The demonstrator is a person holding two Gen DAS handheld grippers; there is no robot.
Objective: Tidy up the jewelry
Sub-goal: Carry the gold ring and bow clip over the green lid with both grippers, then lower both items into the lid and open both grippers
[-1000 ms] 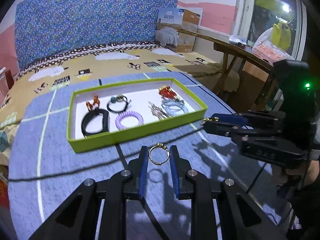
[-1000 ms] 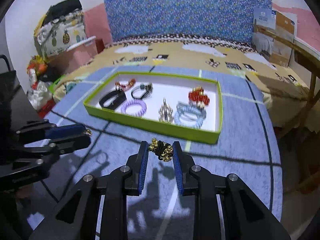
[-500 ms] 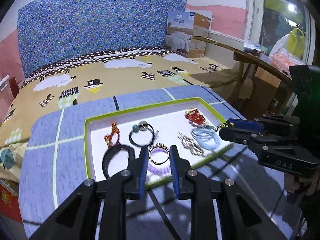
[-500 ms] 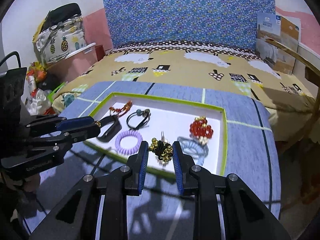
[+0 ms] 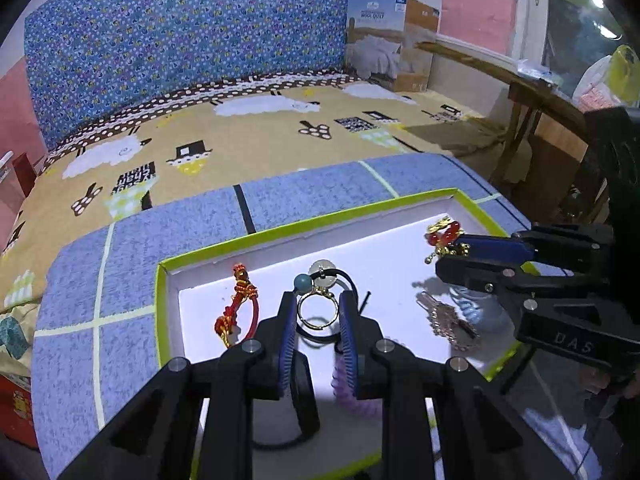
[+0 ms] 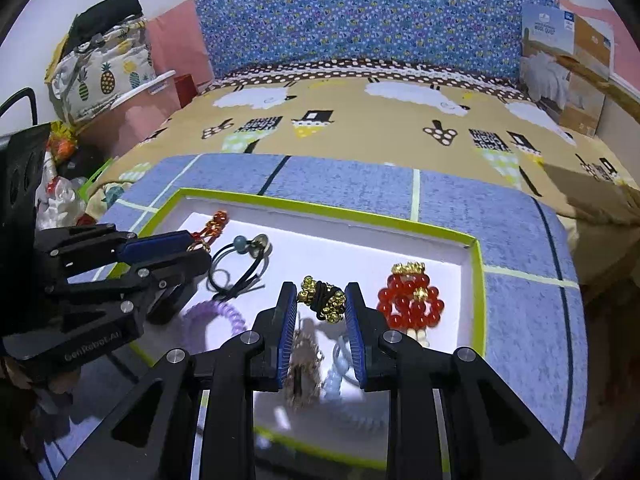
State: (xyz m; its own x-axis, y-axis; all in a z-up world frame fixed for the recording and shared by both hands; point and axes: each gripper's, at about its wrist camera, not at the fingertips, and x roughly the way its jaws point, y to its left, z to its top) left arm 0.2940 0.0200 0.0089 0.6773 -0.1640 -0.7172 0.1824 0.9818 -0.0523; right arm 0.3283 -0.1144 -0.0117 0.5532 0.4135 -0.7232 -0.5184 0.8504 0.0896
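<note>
My left gripper is shut on a gold ring and holds it over the green-rimmed white tray, above a black hair tie. My right gripper is shut on a black and gold beaded hair tie over the same tray, left of a red bead bracelet. The tray also holds a red cord bracelet, a purple coil tie, a blue coil tie and a silver clip.
The tray lies on a blue checked cloth at the edge of a bed with a sheep-print sheet. A wooden table stands at the right. Bags are piled at the left.
Both grippers have moved forward and down with their items, from in front of the tray to over its inside. Their holds have not changed.
</note>
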